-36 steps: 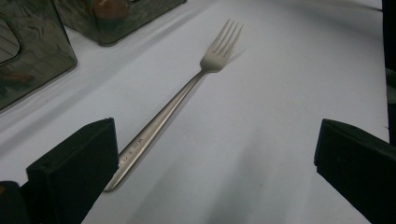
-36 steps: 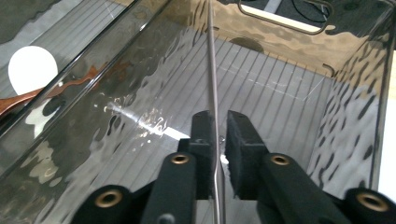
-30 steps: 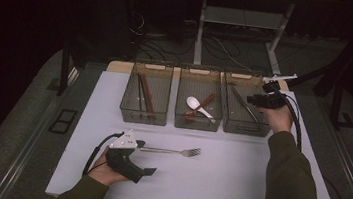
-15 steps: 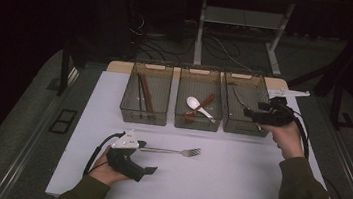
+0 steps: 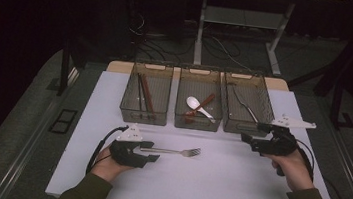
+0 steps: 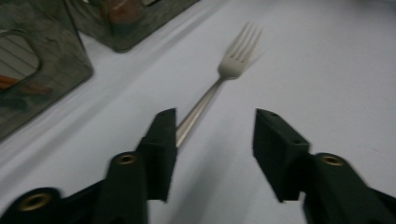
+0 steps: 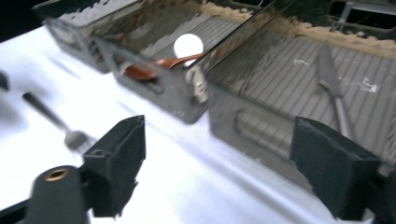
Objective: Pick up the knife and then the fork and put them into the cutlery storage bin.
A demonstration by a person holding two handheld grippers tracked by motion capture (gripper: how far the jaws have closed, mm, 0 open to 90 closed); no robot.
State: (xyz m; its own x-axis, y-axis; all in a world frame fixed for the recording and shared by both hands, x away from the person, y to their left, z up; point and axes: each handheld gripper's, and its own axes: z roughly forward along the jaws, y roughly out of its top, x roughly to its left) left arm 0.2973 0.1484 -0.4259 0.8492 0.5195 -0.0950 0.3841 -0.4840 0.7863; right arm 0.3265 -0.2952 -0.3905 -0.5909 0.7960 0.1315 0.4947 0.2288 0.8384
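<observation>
Cutlery is being sorted by type on the white table (image 5: 235, 186): three bins (image 5: 197, 124) are lined up at the back. The right gripper (image 5: 251, 138), jaws spread and empty, is hovered beside the right bin. The left gripper (image 5: 151, 153), jaws apart, is lined up around the fork's (image 5: 178, 152) handle, so a pickup looks likely.

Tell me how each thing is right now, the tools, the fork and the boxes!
Left tool: open, jaws at the fork's handle end.
Right tool: open, empty, near the right box.
Fork: flat on the table.
Left box: holds chopsticks.
Middle box: holds spoons.
Right box: holds a fork.
</observation>
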